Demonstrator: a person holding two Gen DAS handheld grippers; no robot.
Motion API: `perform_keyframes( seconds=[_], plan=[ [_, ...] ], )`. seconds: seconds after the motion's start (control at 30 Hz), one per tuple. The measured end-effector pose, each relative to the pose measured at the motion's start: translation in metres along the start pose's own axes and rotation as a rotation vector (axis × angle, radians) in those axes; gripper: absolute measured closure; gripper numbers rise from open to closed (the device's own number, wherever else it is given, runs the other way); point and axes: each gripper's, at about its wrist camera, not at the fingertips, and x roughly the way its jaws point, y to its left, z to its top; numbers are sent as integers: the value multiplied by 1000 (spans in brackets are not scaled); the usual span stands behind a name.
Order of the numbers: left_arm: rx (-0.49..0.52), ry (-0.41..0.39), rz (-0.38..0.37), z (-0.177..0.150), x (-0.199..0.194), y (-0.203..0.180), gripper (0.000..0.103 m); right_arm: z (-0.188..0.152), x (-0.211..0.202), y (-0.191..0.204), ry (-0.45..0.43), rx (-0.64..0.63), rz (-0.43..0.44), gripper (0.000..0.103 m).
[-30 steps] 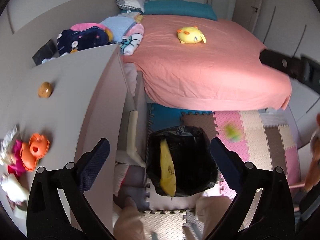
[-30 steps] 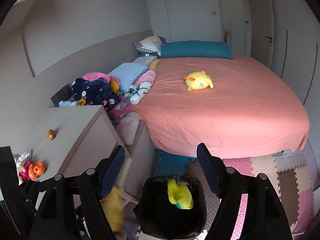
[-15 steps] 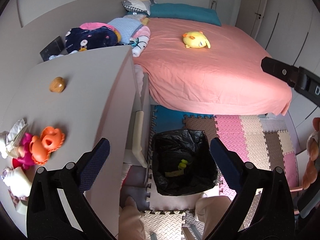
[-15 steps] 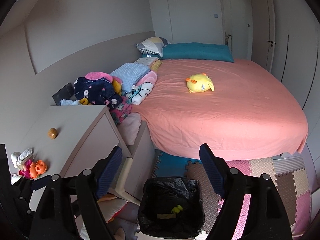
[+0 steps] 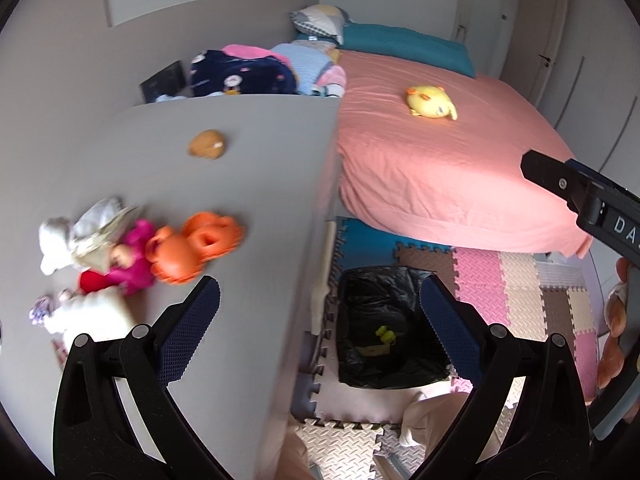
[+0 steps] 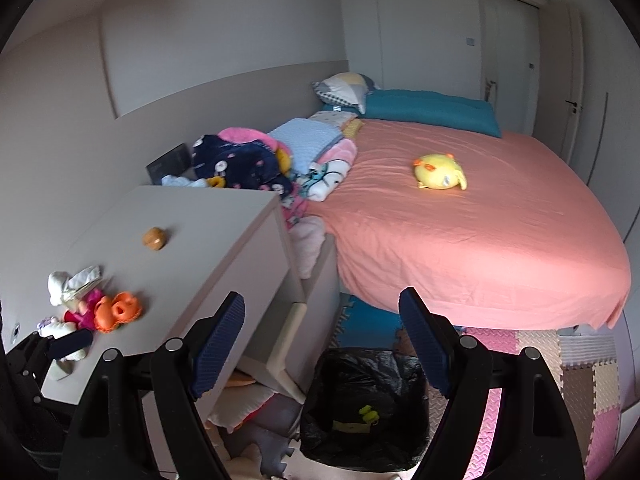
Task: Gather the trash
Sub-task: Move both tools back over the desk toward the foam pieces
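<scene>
A bin lined with a black bag [image 5: 390, 344] stands on the floor mats beside the dresser, with yellow trash [image 5: 385, 334] lying in it; it also shows in the right wrist view [image 6: 364, 408]. My left gripper [image 5: 320, 320] is open and empty, above the dresser's edge and the bin. My right gripper [image 6: 322, 340] is open and empty, above the bin. On the grey dresser top [image 5: 248, 184] lie a small brown lump [image 5: 207, 144], an orange toy [image 5: 196, 246] with a pink doll, and crumpled white paper [image 5: 80, 232].
A bed with a pink sheet [image 6: 480, 232] fills the right, with a yellow plush [image 6: 440, 172] on it. Folded clothes [image 6: 248, 160] are piled between the dresser and the bed. Coloured foam mats [image 5: 520, 280] cover the floor. A dresser drawer [image 6: 288, 344] stands open.
The yellow trash that was dropping into the bin now lies at its bottom. Both grippers have risen, and the left one has swung left over the dresser top.
</scene>
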Motion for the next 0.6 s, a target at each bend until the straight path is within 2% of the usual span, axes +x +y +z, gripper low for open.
perform_keyframes(
  seconds=[0.33, 0.6],
  plan=[
    [-81, -10, 103, -28, -23, 58, 6, -9, 5, 53, 17, -58, 72, 23],
    [-159, 12, 171, -51, -32, 105, 6, -15, 15, 93, 41, -107, 123, 23]
  ],
)
